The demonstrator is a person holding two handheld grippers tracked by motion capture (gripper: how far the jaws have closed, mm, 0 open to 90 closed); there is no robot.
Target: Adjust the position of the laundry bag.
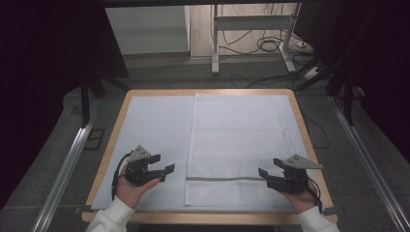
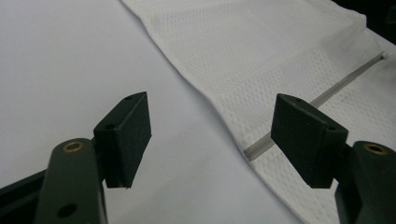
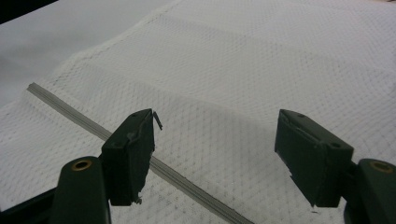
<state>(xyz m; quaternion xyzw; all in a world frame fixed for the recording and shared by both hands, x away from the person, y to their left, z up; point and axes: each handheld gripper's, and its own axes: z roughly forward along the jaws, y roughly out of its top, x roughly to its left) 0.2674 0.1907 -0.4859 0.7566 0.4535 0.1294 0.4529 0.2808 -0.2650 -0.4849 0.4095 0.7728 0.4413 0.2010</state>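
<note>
Both black grippers, left gripper (image 1: 164,171) and right gripper (image 1: 265,175), are gaping wide, holding nothing. Between them, a white mesh laundry bag (image 1: 239,140) with a grey zipper (image 1: 225,179) is lying flat on the table (image 1: 113,128).

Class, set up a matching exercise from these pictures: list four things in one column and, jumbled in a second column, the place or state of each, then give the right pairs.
Things
1. left gripper
2. right gripper
3. grey zipper
4. white mesh laundry bag

Places or states
A. runs across the bag near its close end
B. open, over the plain white sheet beside the bag
C. lies flat on the table's right half
D. open, at the bag's right edge by the zipper's end

Pairs: 1-B, 2-D, 3-A, 4-C
</note>
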